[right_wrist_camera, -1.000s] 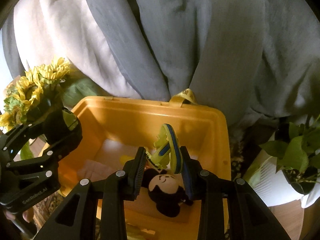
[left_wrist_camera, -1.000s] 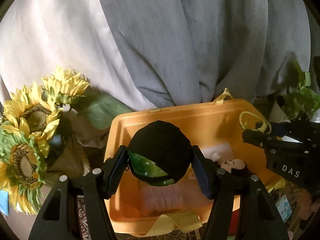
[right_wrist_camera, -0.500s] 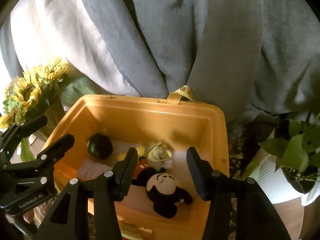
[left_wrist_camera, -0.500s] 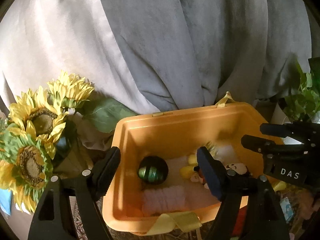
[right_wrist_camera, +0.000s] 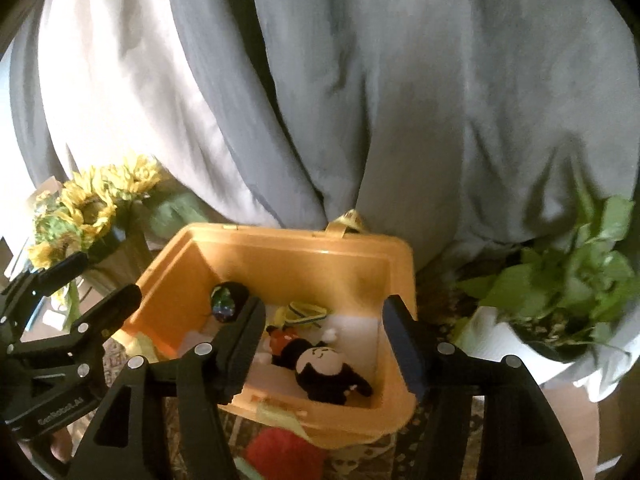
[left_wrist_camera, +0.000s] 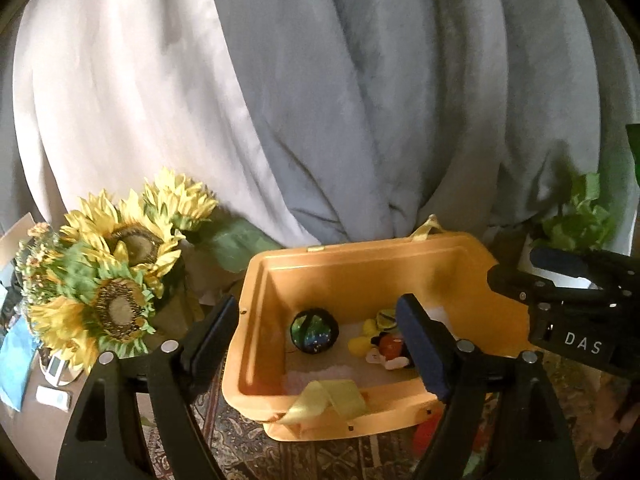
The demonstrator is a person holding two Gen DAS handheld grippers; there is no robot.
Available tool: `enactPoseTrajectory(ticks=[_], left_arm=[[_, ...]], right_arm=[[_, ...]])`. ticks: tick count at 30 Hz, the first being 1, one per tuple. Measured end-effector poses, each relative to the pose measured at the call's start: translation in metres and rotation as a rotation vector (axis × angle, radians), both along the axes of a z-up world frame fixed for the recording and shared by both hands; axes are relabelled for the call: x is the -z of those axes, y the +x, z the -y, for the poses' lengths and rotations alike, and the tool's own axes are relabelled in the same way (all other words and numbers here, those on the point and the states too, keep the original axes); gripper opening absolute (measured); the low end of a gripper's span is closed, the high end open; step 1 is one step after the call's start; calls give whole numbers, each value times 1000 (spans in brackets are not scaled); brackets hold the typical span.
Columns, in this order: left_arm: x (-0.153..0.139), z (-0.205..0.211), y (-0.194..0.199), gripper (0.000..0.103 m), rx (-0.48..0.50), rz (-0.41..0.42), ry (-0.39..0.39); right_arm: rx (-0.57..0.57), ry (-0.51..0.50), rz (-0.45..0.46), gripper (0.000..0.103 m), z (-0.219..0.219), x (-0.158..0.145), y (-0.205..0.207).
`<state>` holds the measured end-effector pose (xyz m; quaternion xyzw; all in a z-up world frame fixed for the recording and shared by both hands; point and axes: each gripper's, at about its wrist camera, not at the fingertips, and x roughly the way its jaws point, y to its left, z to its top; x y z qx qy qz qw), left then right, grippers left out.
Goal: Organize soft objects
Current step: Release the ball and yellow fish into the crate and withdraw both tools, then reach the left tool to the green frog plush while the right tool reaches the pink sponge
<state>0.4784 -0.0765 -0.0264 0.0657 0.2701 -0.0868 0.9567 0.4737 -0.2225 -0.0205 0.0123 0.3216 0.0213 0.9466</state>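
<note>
Tools (left_wrist_camera: 320, 336) (right_wrist_camera: 324, 336) just opened, empty; orange bin (left_wrist_camera: 360, 264) holds ball (left_wrist_camera: 314, 332), plush (right_wrist_camera: 328, 372).

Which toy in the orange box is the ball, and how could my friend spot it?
Find the orange box beside the sunflowers. The ball sits on its floor nearest the sunflower-side wall. It alone is round, dark and shiny green, unlike the mouse plush and yellow toys.

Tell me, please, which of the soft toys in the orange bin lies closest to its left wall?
The dark round ball with green markings: it sits alone by the orange bin's left wall, while the black-and-white plush doll and yellow-striped toy lie further right.
</note>
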Motion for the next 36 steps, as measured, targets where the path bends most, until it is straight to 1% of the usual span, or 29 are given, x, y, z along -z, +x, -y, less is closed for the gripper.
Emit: enactPoseTrajectory(ticks=[2, 6, 10, 13, 17, 22, 29, 36], left_arm=[[-5, 3, -10, 85, 8, 23, 1], [-13, 8, -29, 86, 25, 60, 7], [-18, 10, -51, 86, 14, 97, -2], [-20, 12, -67, 86, 16, 111, -4], [-19, 18, -86, 86, 24, 137, 24], [-9, 22, -103, 86, 45, 113, 28], [11, 29, -119, 86, 91, 60, 32], [30, 27, -134, 86, 136, 3, 33]], right_arm=[[6, -9, 20, 67, 1, -5, -10], [34, -31, 62, 69, 8, -15, -33], [81, -16, 86, 72, 19, -21, -54], [98, -22, 93, 73, 25, -23, -67], [107, -53, 89, 73, 27, -20, -85], [121, -70, 56, 73, 30, -9, -105], [180, -92, 21, 73, 37, 5, -128], [212, -44, -39, 73, 38, 24, -151]])
